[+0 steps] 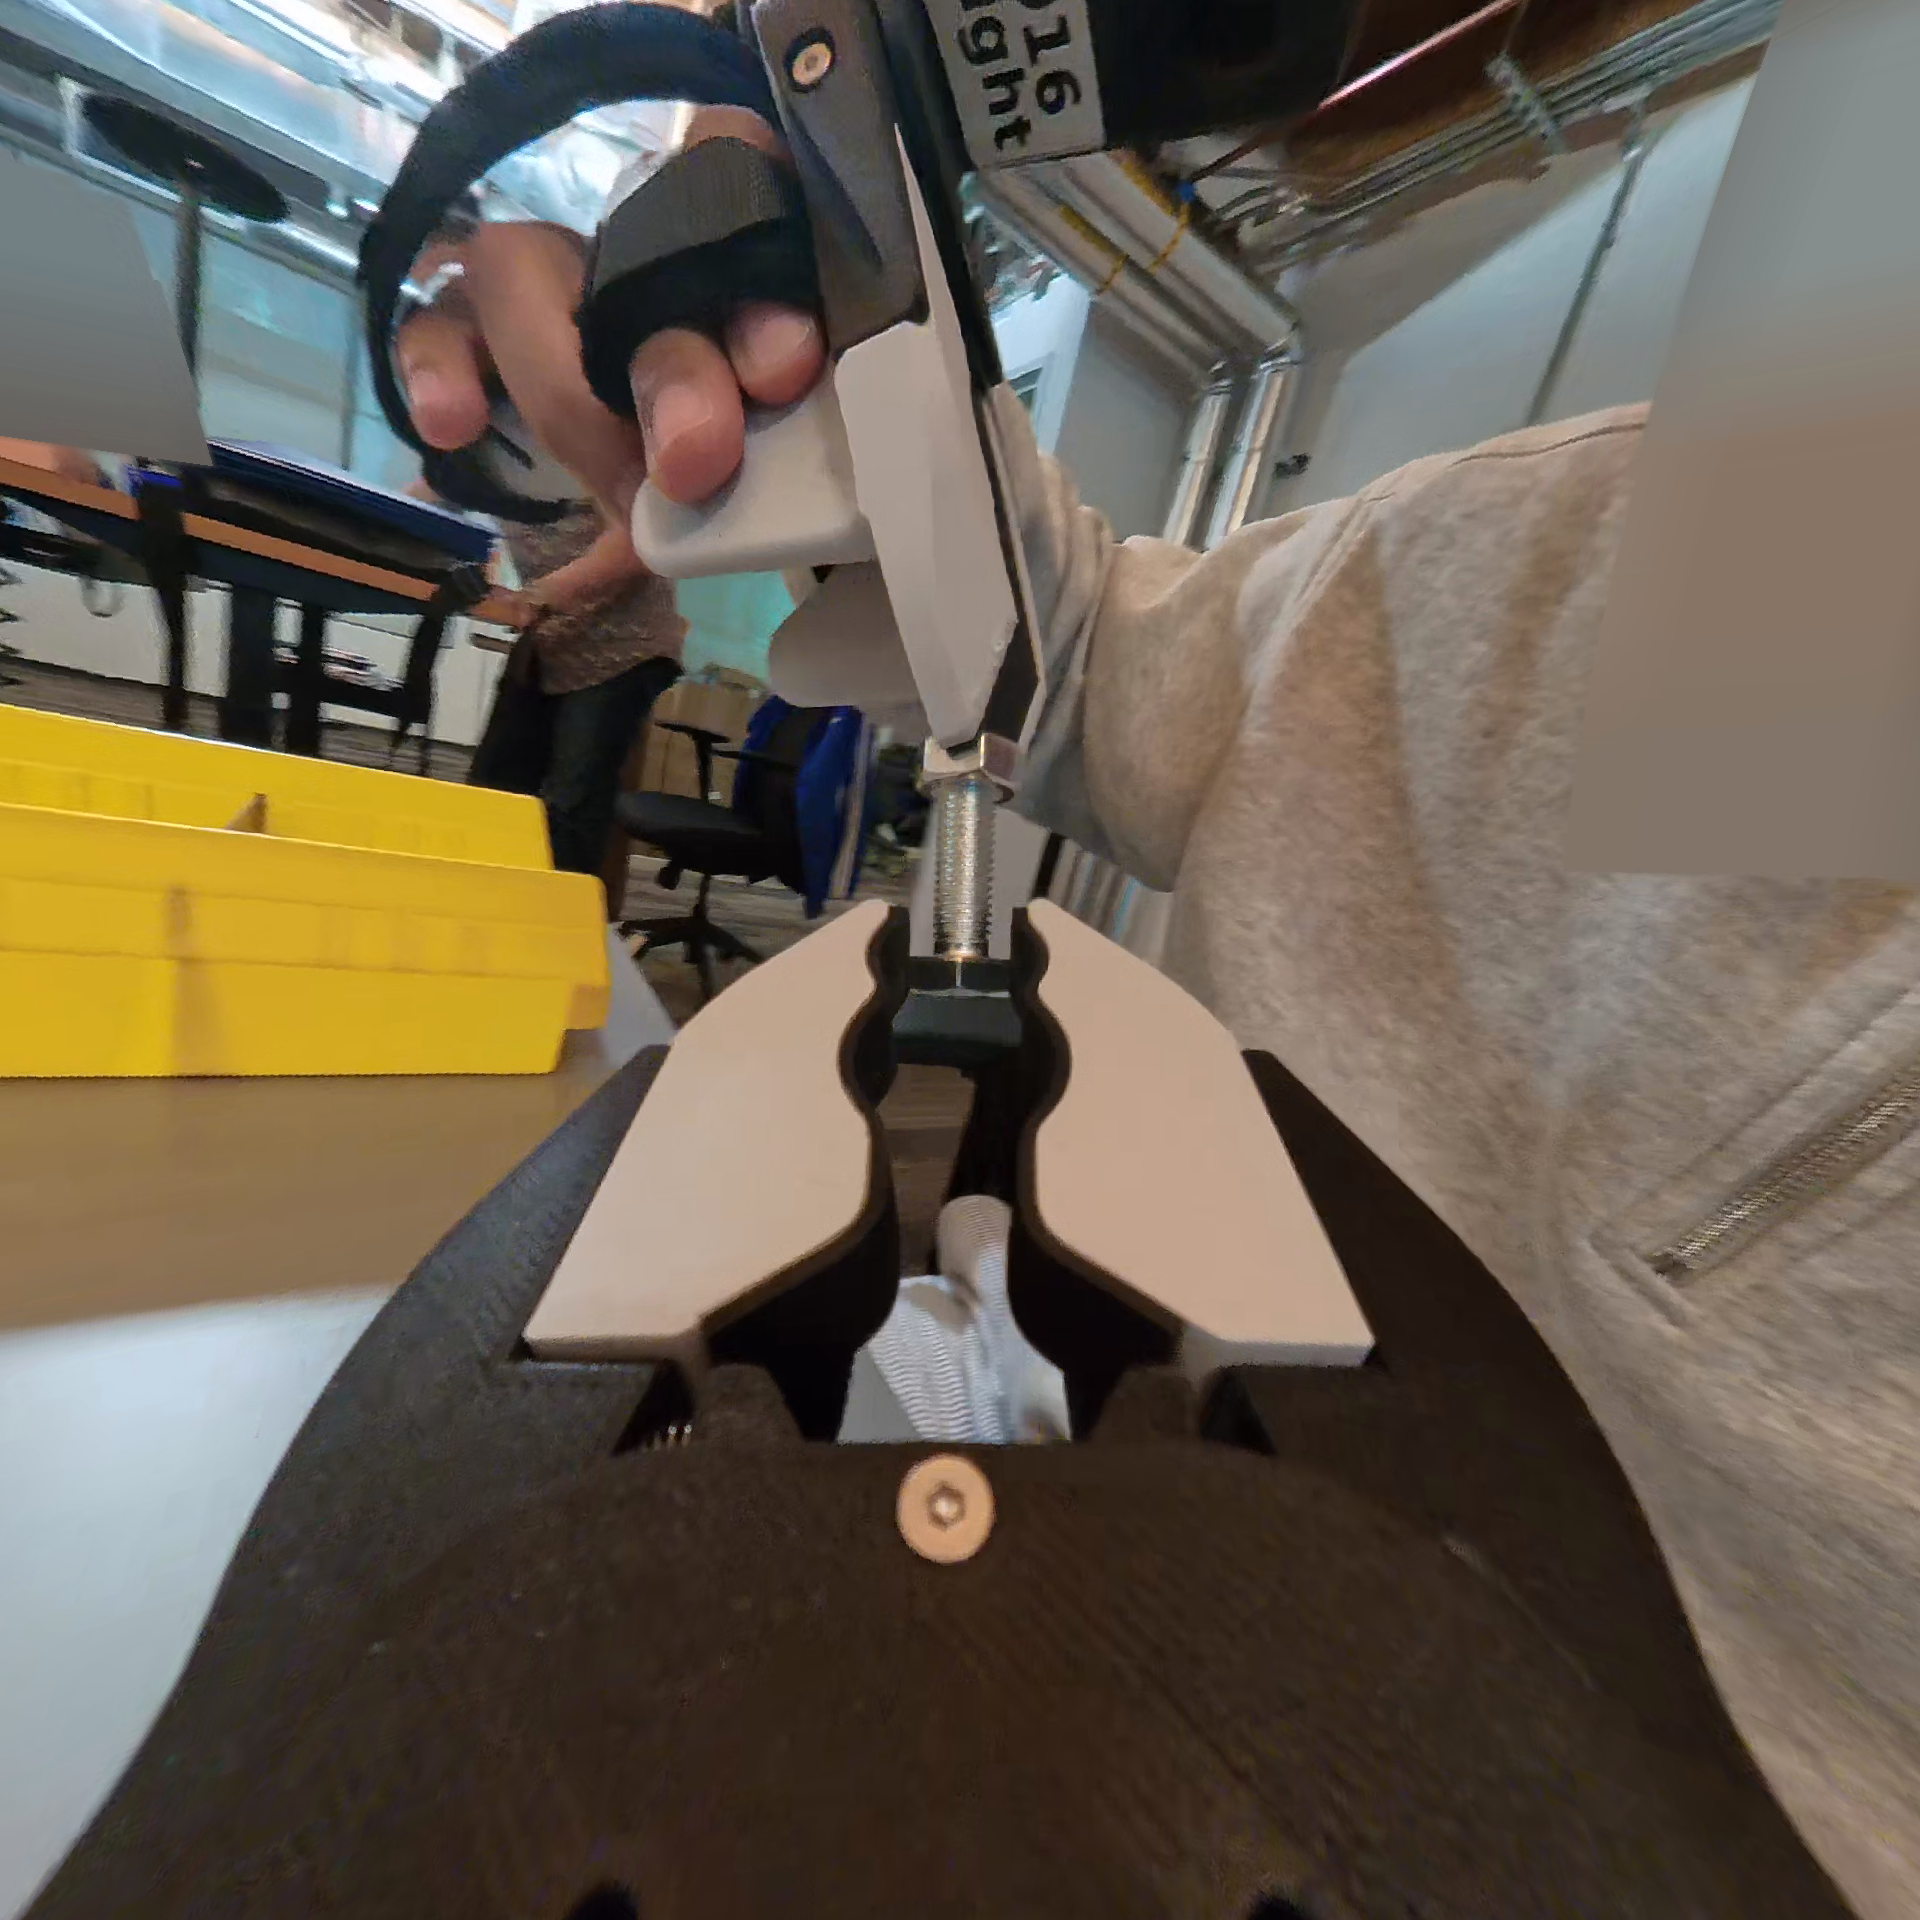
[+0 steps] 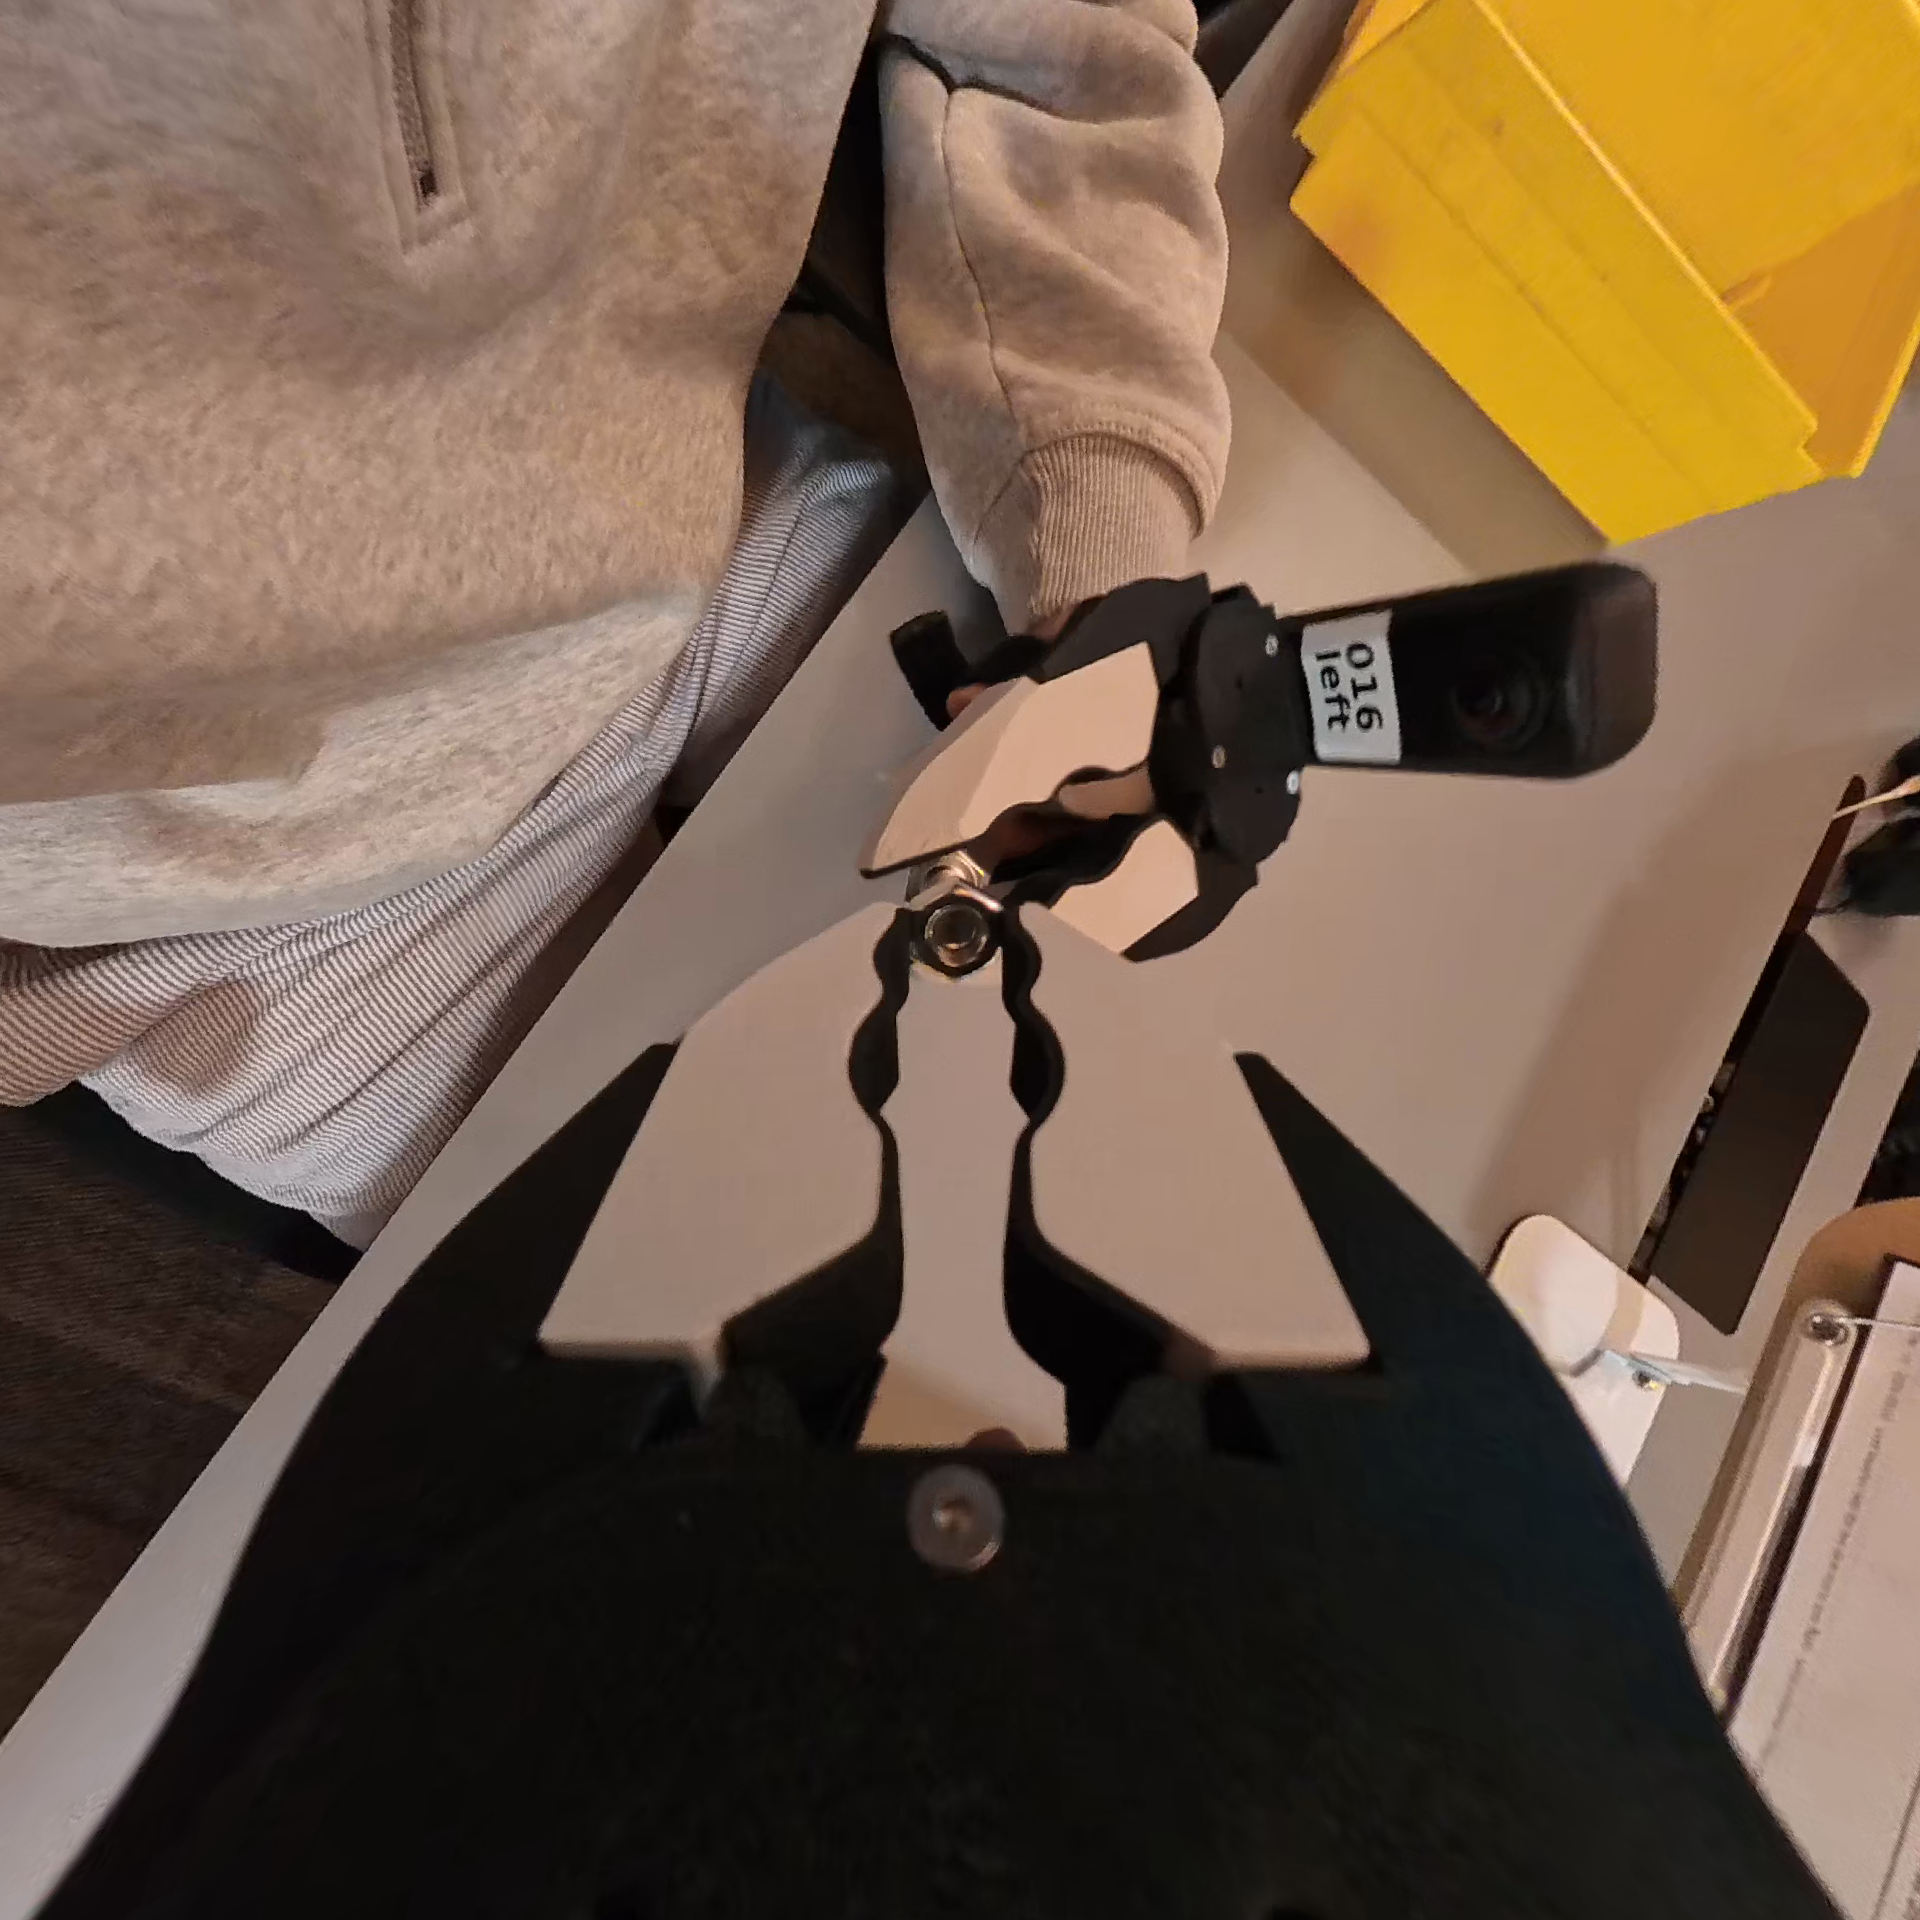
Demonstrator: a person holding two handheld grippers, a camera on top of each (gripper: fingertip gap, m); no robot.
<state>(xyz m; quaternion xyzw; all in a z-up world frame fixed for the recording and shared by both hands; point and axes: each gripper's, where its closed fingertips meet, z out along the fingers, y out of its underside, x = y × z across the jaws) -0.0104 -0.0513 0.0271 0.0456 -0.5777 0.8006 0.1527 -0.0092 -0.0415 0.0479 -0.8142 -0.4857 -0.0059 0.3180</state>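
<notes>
A: Item status?

B: Threaded bolt, silver, held upright in mid-air above the surface, near its front edge. Hex nut sits at the top end of the thread; bolt head is at the bottom.

A: Left gripper?

B: Fingers nearly closed, clamped on the bolt's lower end at the tips. A black block sits in the gap just under the head; can't tell what it is.

A: Right gripper?

B: Comes in from above, axis approx. in line w/ the bolt. Fingers narrowed to a small gap, tips pinching the hex nut across its flats. Its own view looks straight down the bolt end.

A: Surroundings?

B: Yellow bins on the surface to the left gripper's side. Person's grey sleeve and torso close behind. White object and dark flat panel at the far right of the surface. Office chair and another person in the background.

A: Failure modes?

B: Judgement only:
- Both grips are tip-only, small contact area. Side load or twist may let the bolt tilt or drop.
- Axis mismatch betw. grippers could cross-thread or jam the nut.
- Nut flats are smooth metal; the tips may slip round them under torque.
- Bolt is near the surface edge, so a dropped part may roll off.
</notes>
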